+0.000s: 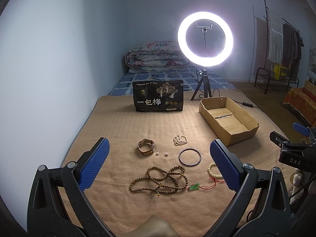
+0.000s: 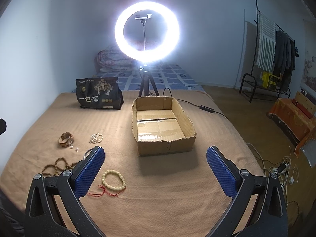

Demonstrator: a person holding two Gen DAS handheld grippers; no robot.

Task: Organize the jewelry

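Note:
Jewelry lies on a tan blanket [image 1: 122, 122]: a brown-strap watch [image 1: 146, 146], two pearl earrings [image 1: 162, 153], a white pearl bracelet [image 1: 180, 139], a dark bangle [image 1: 189, 156], a long wooden bead string [image 1: 158, 180], a green pendant on red cord [image 1: 194, 186] and a cream bead bracelet [image 2: 113, 179]. An empty cardboard box [image 1: 229, 118] stands at the right, also in the right wrist view [image 2: 164, 126]. My left gripper [image 1: 160, 164] is open above the beads. My right gripper [image 2: 156, 169] is open in front of the box, empty.
A black snack bag [image 1: 159, 96] stands at the back of the blanket. A lit ring light on a tripod [image 1: 205, 39] stands behind the box, its cable trailing right. A folded quilt [image 1: 156, 56] lies beyond. A clothes rack [image 2: 276, 59] and cables [image 2: 282, 167] are on the floor, right.

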